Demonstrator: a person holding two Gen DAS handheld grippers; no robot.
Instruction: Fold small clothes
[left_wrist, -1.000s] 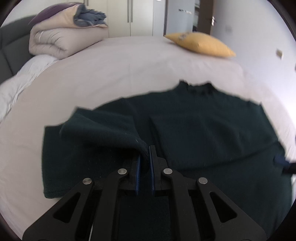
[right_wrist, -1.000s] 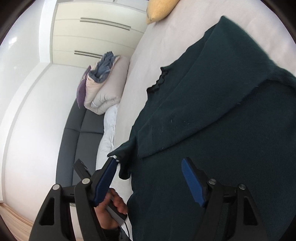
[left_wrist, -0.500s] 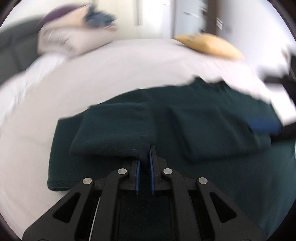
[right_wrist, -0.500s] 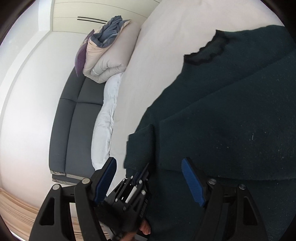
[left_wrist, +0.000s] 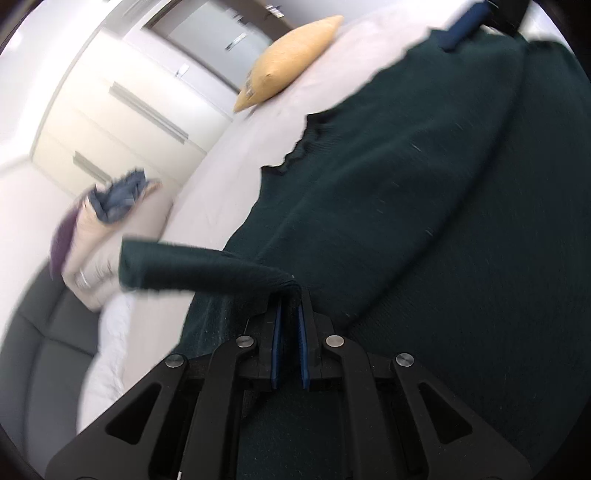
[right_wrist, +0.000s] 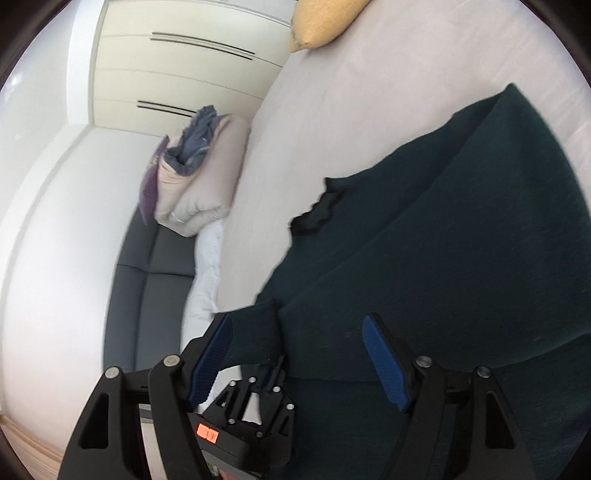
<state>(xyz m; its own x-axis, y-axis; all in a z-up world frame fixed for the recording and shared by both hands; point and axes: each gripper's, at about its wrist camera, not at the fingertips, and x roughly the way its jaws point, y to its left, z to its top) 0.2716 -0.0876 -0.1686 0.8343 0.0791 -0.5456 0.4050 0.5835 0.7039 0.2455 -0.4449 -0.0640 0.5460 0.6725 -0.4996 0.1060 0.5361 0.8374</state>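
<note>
The left hand-held gripper (left_wrist: 289, 295) was clamped on a sleeve (left_wrist: 199, 267) of the dark green knitted sweater (left_wrist: 424, 192), which stuck out as a soft tube. The right hand-held gripper (right_wrist: 297, 341) hovered over the sweater with its blue ribbed pads (right_wrist: 386, 363) spread wide, gripping nothing. The sweater lay flat on the smooth pale bed (right_wrist: 332, 110). Beyond sat a yellow pillow (left_wrist: 291, 59) and a folded puffy duvet (right_wrist: 207, 192).

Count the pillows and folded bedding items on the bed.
2: a yellow pillow at the bed's far end, and a folded beige duvet by the dark headboard. Others may be hidden.
</note>
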